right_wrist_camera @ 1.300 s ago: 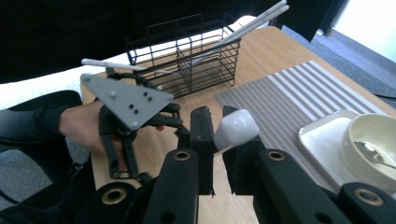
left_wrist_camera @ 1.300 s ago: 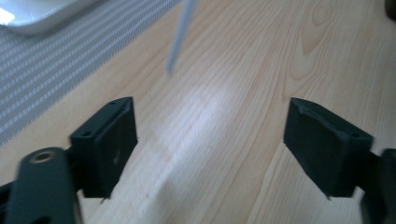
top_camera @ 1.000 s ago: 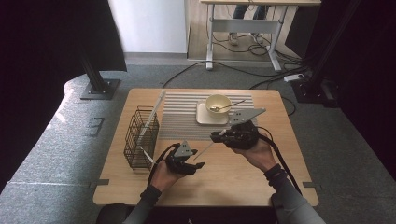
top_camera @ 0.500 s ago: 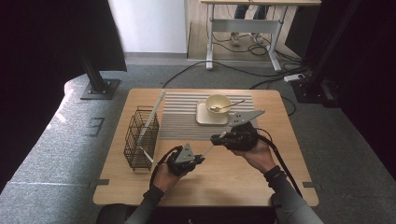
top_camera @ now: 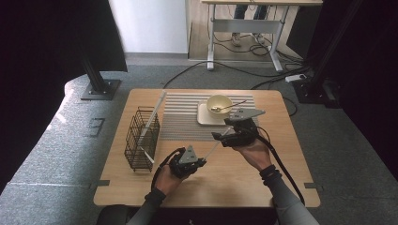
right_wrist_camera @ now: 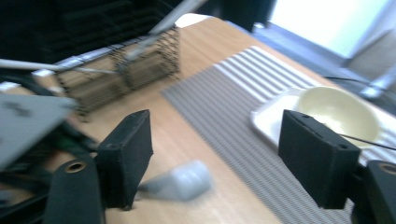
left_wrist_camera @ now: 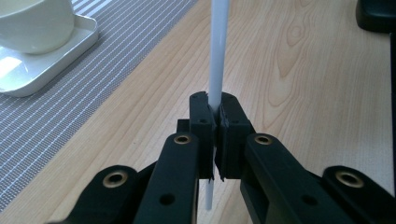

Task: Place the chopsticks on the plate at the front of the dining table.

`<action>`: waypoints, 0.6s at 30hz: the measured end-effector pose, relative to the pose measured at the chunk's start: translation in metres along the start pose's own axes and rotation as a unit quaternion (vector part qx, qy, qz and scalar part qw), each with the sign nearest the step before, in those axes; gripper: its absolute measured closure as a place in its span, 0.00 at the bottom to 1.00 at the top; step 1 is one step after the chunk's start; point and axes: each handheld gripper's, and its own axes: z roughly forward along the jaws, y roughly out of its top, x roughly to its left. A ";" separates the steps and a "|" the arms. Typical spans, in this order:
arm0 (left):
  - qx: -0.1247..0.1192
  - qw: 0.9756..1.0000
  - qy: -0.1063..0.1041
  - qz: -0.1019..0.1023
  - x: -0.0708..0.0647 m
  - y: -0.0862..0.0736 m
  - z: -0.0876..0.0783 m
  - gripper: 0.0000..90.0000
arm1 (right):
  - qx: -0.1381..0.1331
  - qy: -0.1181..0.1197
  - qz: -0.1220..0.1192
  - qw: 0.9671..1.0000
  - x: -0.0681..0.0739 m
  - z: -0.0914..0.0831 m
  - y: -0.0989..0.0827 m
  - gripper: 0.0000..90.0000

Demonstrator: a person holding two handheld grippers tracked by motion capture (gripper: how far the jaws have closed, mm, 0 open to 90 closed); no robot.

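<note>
With the left gripper (top_camera: 199, 163) near the table's (top_camera: 281, 187) front edge, jaws clamped on the thin white stick's (left_wrist_camera: 216, 51) lower end, and the right gripper's (top_camera: 217, 136) jaws just opened around its far end, the long stick may pivot or slip.

**A recording lab with a staged dining table**

A small wooden table (top_camera: 244, 178) stands on grey carpet (top_camera: 56, 154), flanked by black curtains (top_camera: 42, 56) and a black stand (top_camera: 96, 82) bolted to a floor plate at the far left. Cables (top_camera: 263, 82) and a power strip (top_camera: 296, 78) lie on the floor at the far right, near a metal-legged desk (top_camera: 244, 28).
</note>
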 end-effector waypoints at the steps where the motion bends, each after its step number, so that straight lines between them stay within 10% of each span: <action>1: 0.001 1.000 0.000 -0.001 0.000 0.000 0.000 0.95 | 0.003 -0.014 -0.004 1.000 0.000 0.002 -0.001 0.27; 18: -0.026 1.000 -0.003 -0.014 0.002 0.000 -0.008 0.95 | 0.007 -0.072 0.037 0.997 -0.045 0.007 -0.042 0.24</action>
